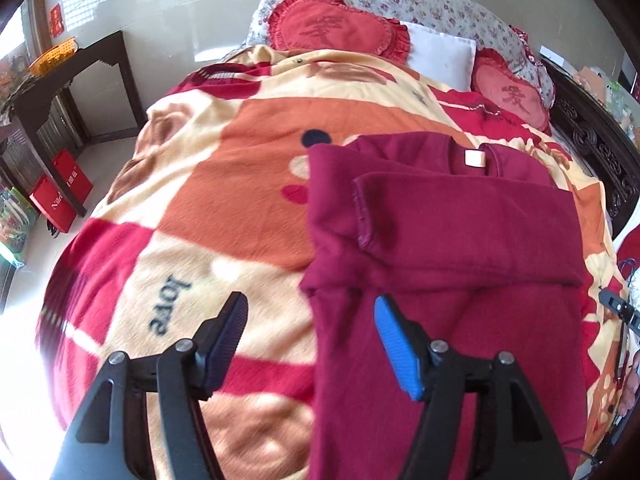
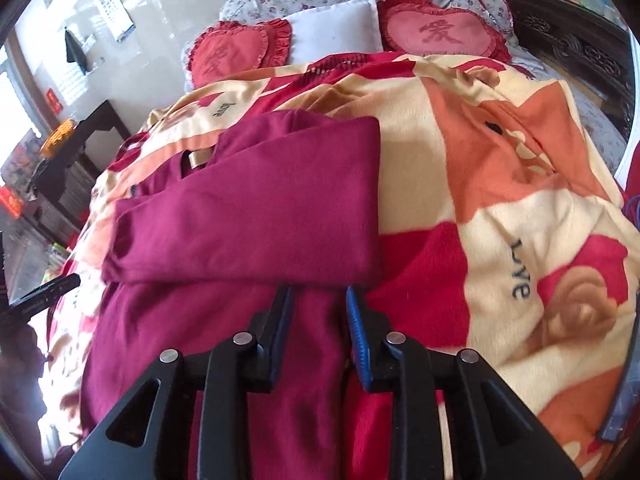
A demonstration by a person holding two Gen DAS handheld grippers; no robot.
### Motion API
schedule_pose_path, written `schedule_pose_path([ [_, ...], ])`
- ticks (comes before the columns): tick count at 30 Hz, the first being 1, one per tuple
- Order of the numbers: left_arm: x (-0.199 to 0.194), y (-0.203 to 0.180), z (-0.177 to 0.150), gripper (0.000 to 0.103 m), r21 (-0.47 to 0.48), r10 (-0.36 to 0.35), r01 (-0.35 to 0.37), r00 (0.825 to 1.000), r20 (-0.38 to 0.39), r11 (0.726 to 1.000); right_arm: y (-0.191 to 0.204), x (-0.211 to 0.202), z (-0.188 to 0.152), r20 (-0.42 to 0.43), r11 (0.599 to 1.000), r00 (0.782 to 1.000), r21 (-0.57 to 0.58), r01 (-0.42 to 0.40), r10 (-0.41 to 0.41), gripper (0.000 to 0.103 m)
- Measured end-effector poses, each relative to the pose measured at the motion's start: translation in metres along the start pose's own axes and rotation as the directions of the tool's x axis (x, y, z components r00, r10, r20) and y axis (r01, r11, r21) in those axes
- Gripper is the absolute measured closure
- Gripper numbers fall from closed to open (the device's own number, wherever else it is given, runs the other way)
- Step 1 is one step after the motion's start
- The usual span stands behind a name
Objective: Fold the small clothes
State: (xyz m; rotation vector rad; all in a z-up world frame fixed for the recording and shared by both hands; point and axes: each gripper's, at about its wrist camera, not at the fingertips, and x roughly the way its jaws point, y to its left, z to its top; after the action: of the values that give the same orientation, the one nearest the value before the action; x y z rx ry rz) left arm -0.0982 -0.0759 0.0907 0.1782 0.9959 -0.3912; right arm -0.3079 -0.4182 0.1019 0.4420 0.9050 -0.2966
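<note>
The maroon top [image 1: 440,240] lies flat on the bed's blanket [image 1: 224,184], neck label toward the heart-shaped cushions [image 1: 340,28] at the head of the bed. Both sleeves look folded across the chest, one band of cloth lying over the body just below the neckline, so the side folds seem done. What is left, by my reading, is to bring the hem half up over that band and then set the bundle aside.

The left tongs [image 1: 310,336] stand spread wide with nothing between the pads, hovering over the top's left edge, where cloth meets blanket. The right tongs [image 2: 320,320] are parted only a little; the pads do not appear to press on anything, and the top's right edge lies under them rather than between them (motion blur makes the gap hard to judge closely).

Few containers show. An orange basket [image 1: 54,55] sits on a dark side table [image 1: 92,64], well away from the top, near the wall; its contents cannot be made out. Red paper bags [image 1: 60,190] stand on the floor under that table, contents hidden too.
</note>
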Motion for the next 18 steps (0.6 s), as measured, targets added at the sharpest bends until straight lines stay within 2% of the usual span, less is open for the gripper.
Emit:
schedule_pose_path([
  [5, -0.02, 0.021, -0.03, 0.03, -0.047, -0.043, 0.042, 0.999, -0.018, 0.998, -0.003, -0.018, -0.035, -0.014, 1.0, 1.0, 0.015, 0.007, -0.007, 0.087],
  [12, -0.034, 0.023, -0.063, 0.03, -0.004, -0.046, 0.046, 0.998, -0.032, 0.999, -0.006, -0.02, -0.081, -0.062, 0.998, 0.998, 0.064, -0.011, 0.015, 0.087],
  [18, -0.035, 0.025, -0.087, 0.03, 0.009, -0.061, 0.062, 0.996, -0.06, 0.998, 0.001, -0.012, -0.082, -0.028, 0.998, 1.0, 0.055, -0.008, 0.01, 0.087],
])
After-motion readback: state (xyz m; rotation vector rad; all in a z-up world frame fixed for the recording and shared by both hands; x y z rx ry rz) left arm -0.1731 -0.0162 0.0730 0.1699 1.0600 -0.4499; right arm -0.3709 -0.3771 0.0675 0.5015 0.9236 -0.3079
